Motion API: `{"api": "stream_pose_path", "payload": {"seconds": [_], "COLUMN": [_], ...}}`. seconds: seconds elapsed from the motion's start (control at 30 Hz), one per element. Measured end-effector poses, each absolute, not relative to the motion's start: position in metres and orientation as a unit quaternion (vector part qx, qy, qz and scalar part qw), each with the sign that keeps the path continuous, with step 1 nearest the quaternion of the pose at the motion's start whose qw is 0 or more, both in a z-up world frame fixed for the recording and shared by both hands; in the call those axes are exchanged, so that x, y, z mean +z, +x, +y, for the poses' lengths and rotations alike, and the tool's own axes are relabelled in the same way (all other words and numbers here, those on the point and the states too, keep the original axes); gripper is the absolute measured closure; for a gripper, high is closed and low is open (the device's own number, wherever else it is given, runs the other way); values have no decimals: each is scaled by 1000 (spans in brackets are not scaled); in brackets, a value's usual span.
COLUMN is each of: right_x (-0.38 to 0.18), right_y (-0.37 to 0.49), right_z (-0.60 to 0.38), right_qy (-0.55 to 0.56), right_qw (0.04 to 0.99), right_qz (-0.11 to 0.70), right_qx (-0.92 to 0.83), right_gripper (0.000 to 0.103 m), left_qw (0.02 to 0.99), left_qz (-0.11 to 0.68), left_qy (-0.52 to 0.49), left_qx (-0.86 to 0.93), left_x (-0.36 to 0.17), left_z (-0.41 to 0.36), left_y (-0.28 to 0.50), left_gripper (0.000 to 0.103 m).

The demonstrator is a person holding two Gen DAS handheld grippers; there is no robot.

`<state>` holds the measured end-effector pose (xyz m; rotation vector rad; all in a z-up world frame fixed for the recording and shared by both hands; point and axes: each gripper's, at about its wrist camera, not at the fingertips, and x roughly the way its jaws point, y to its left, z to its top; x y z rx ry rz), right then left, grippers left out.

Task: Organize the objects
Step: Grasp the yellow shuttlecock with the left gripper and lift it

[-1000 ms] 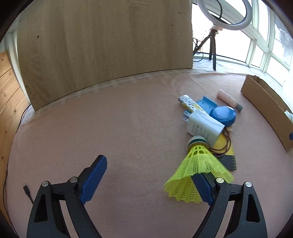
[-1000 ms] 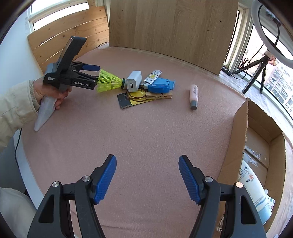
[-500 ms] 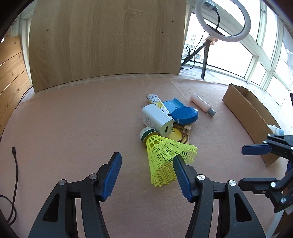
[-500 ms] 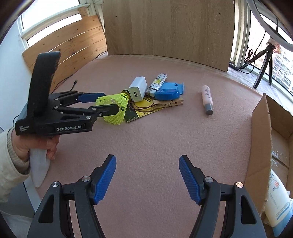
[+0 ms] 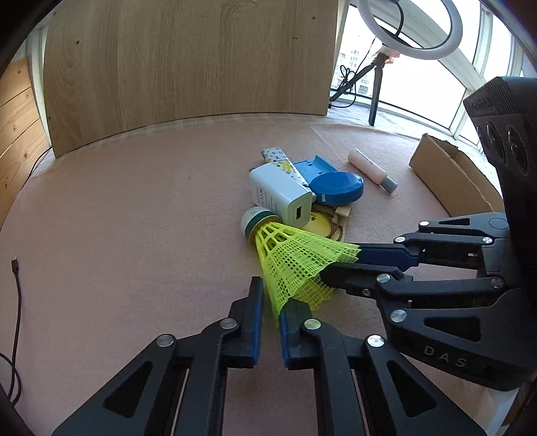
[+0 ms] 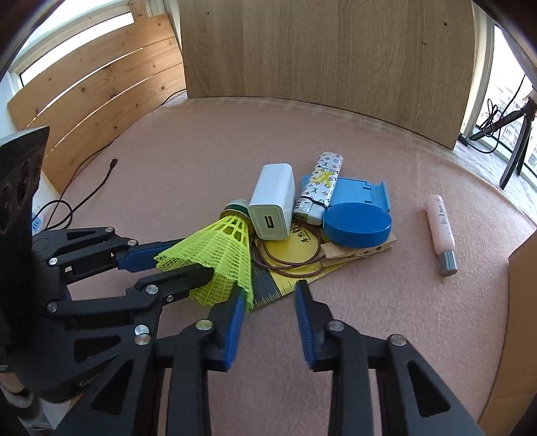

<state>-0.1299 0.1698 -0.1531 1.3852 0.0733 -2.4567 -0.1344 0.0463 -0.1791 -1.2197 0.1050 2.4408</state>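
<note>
Lying cork-first against the white charger [image 6: 272, 201] on the counter [image 6: 386, 322]: yellow shuttlecock [image 6: 221, 258], featherweight, its mesh skirt springy and crushable. Left hand-held gripper [image 5: 268, 318] nearly closed, pinching the skirt rim; right hand-held gripper [image 6: 270, 302] half-open, holding nothing. Best hold: the rim, lightly.

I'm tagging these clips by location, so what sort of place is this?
Probably a glazed balcony or sunroom used as a filming spot: tall windows, a white ring light on a tripod, and a pink felt-covered table.

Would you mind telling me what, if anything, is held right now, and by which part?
The left gripper pinches the yellow shuttlecock by the open rim of its mesh skirt. The right gripper is open and holds nothing.
</note>
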Motion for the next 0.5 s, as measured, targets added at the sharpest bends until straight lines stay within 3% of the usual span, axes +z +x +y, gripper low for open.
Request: {"api": "stream_pose_path", "payload": {"seconds": [0.1,0.5], "right_x": [-152,-109], "right_y": [-129,-92], "right_z": [166,170], "right_qy": [480,446], "right_qw": [166,182], "right_qz": [24,8], "right_qx": [-861,-876], "right_gripper": [101,101], "left_qw": [182,140], "left_qz": [31,-45], "left_qy": [-432,-410], "left_qx": [883,900], "left_x": [-176,-133], "left_z": [49,49], "left_y": [-131,-88], "left_gripper": [101,102]}}
